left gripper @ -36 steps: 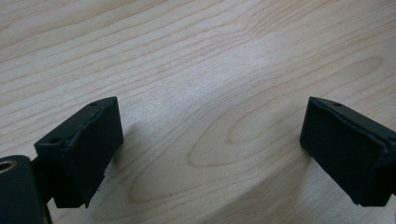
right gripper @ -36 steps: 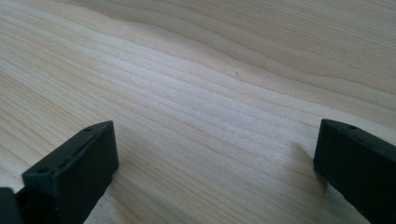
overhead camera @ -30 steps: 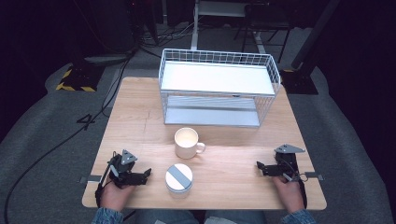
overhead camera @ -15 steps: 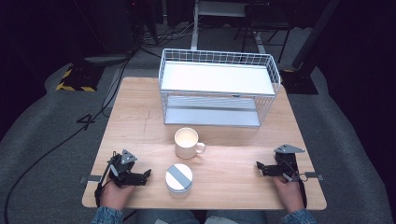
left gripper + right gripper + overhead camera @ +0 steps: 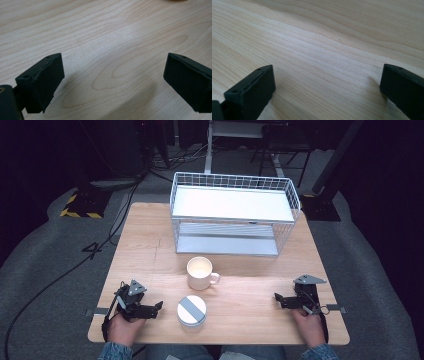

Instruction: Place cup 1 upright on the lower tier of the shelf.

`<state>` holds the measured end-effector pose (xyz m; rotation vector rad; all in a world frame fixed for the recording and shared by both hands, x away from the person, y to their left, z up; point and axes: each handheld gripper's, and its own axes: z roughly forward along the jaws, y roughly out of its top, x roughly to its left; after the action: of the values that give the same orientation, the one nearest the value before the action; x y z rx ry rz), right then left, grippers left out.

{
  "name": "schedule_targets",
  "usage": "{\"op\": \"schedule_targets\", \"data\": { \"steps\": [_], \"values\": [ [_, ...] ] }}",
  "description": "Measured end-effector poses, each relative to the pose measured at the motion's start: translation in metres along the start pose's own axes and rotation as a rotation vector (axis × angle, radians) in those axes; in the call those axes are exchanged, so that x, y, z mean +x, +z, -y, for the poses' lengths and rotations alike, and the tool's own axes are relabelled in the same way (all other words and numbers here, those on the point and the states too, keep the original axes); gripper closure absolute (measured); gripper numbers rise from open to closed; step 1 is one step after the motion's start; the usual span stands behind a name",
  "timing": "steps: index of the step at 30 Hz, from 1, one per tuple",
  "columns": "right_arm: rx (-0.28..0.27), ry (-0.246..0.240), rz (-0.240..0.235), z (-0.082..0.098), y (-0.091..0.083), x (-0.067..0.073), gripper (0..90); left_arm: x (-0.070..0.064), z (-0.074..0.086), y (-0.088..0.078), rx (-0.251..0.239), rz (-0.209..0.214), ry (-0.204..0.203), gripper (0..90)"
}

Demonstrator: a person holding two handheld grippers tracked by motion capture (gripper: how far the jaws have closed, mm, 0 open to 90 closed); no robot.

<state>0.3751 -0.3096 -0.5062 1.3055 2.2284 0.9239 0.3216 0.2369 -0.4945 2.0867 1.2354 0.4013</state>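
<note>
A cream mug (image 5: 201,272) stands upright near the middle of the wooden table (image 5: 250,305), its handle to the right. In front of it stands a round white tin (image 5: 191,310) with a grey stripe on its lid. My left gripper (image 5: 156,307) rests at the front left, just left of the tin, open with nothing between its jaws. My right gripper (image 5: 278,300) rests at the front right, open and empty, jaws toward the table's middle. In the left gripper view (image 5: 112,82) and the right gripper view (image 5: 327,90) the black jaws stand wide apart over bare wood.
A white wire rack (image 5: 235,215) with two shelves stands at the back of the table. Dark floor with cables and chair legs surrounds the table. A hand holds each gripper at the front edge.
</note>
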Motion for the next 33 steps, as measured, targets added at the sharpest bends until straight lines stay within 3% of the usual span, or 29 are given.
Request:
{"op": "schedule_targets", "data": {
  "steps": [9, 11, 12, 23, 26, 29, 33],
  "values": [
    [0.0, 0.001, 0.001, 0.0, 0.0, 0.0, 0.2, -0.004, -0.008, -0.022, -0.066, 0.037, 0.006, 6.6],
    [0.0, 0.001, 0.001, 0.0, 0.0, 0.0, 0.2, -0.01, -0.01, -0.029, -0.092, 0.058, 0.01, 7.1],
    [0.0, 0.001, 0.0, 0.0, 0.0, 0.0, 0.2, -0.016, -0.012, -0.036, -0.115, 0.062, 0.033, 7.1],
    [0.0, 0.0, 0.002, 0.0, 0.0, 0.0, 0.3, -0.044, -0.016, -0.063, -0.195, 0.12, 0.073, 7.1],
    [0.0, 0.0, 0.001, 0.0, 0.0, 0.0, 0.3, -0.052, -0.021, -0.071, -0.22, 0.135, 0.108, 7.1],
    [0.0, 0.0, 0.001, 0.0, 0.0, 0.0, 0.3, -0.063, -0.025, -0.077, -0.23, 0.145, 0.143, 7.1],
    [0.0, 0.0, 0.001, 0.0, 0.0, 0.0, 0.3, -0.075, -0.029, -0.081, -0.244, 0.158, 0.157, 7.1]
  ]
}}
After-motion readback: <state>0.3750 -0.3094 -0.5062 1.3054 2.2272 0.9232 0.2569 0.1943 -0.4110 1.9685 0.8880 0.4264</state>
